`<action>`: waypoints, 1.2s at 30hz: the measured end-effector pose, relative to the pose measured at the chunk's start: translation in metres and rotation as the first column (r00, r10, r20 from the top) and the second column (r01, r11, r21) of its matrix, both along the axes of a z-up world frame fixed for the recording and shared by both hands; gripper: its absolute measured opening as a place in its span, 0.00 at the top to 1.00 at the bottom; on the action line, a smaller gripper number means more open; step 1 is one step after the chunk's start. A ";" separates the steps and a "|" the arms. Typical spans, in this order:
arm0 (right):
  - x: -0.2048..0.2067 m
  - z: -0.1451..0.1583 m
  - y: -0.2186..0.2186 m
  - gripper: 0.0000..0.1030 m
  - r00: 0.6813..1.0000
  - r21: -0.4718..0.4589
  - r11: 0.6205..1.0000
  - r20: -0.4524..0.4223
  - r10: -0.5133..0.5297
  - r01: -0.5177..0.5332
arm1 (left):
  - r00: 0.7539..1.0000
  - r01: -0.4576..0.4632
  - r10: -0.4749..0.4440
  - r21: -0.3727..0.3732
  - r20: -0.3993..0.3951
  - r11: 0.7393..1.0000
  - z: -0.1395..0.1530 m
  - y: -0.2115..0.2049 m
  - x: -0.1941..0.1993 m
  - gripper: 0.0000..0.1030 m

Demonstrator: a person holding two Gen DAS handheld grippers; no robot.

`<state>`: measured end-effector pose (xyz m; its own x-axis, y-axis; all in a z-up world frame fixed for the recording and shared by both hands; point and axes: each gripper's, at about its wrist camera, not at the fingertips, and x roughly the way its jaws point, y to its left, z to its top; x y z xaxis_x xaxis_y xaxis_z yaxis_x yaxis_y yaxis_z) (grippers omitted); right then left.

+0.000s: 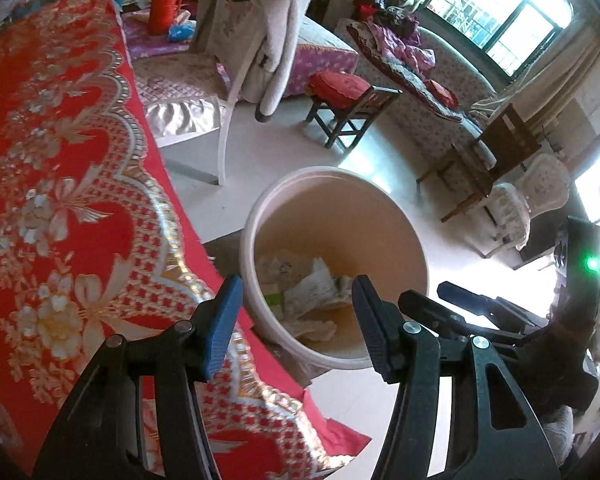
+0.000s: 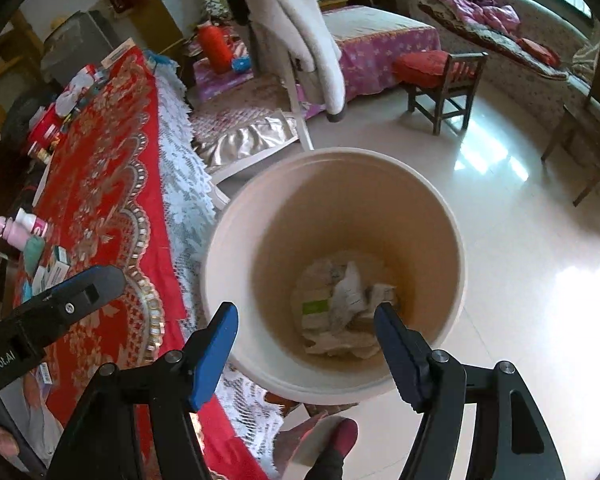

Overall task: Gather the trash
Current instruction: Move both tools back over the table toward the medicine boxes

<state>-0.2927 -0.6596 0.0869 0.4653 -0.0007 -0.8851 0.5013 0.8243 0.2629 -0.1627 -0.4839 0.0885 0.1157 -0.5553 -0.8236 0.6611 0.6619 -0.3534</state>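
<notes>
Below, crumpled paper (image 2: 350, 312) inside the bin (image 2: 452, 240); both tongs empty.

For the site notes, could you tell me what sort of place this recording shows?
Most likely a lived-in home living room: a sofa heaped with quilts under a window, a table under a red floral cloth, and a round bin of crumpled paper on the tiled floor.
</notes>
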 end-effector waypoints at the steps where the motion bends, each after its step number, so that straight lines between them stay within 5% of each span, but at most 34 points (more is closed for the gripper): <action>1: 0.003 0.001 0.003 0.34 1.000 0.000 1.000 0.003 0.009 -0.009 | 1.000 -0.007 0.007 0.000 0.002 1.000 0.000 0.003 0.001 0.46; 13: 0.045 0.006 0.059 0.34 0.987 0.015 0.988 0.023 0.156 -0.157 | 0.992 -0.126 0.126 0.028 0.000 0.992 0.001 0.080 0.011 0.46; 26: 0.102 0.007 0.144 0.34 0.935 0.026 0.935 0.038 0.353 -0.354 | 0.964 -0.261 0.266 0.139 -0.022 0.955 -0.011 0.218 -0.001 0.46; 36: 0.134 0.005 0.209 0.34 0.885 0.040 0.884 0.039 0.465 -0.466 | 0.899 -0.399 0.427 0.213 -0.102 0.892 -0.033 0.321 -0.014 0.46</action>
